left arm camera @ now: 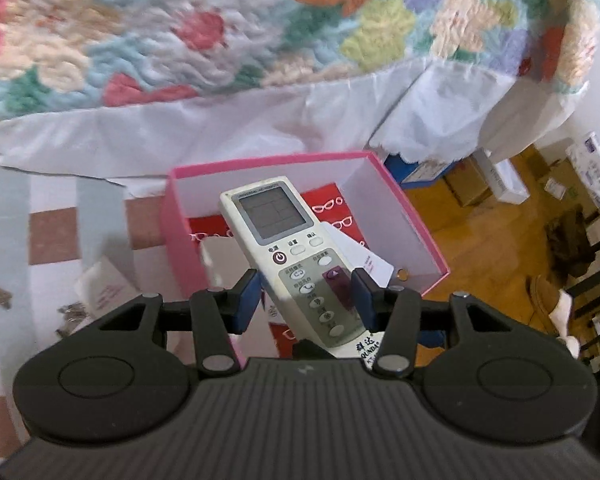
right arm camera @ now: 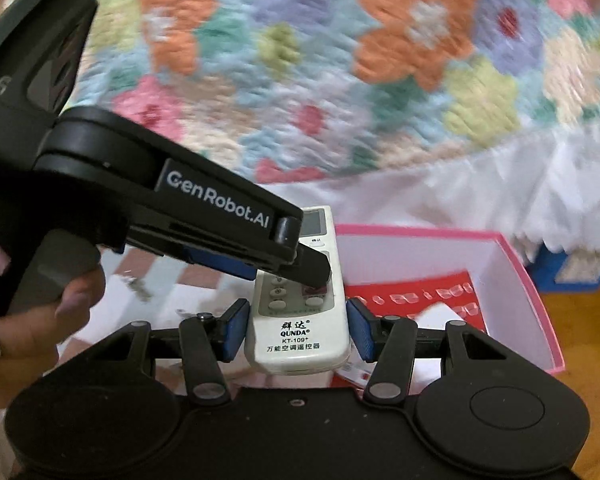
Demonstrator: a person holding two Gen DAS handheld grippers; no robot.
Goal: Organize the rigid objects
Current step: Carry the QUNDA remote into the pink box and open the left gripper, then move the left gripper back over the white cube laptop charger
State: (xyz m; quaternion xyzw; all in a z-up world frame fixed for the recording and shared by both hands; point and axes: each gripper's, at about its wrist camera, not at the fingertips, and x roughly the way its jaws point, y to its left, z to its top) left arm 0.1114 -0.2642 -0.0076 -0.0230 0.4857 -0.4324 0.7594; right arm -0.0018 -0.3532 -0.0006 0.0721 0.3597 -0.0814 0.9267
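Both tools, left (left arm camera: 305, 294) and right (right arm camera: 296, 330), clamp the remote control (left arm camera: 288, 248) above the pink box (left arm camera: 412, 216).

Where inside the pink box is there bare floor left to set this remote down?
Bare white floor shows along the pink box's far wall and right wall, beyond the red card. The middle and near-left are crowded: the red card, a white card on it, and a small gold piece by the near right corner.

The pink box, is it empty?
No, the pink box holds a red paper with little glasses printed on it and a white card.
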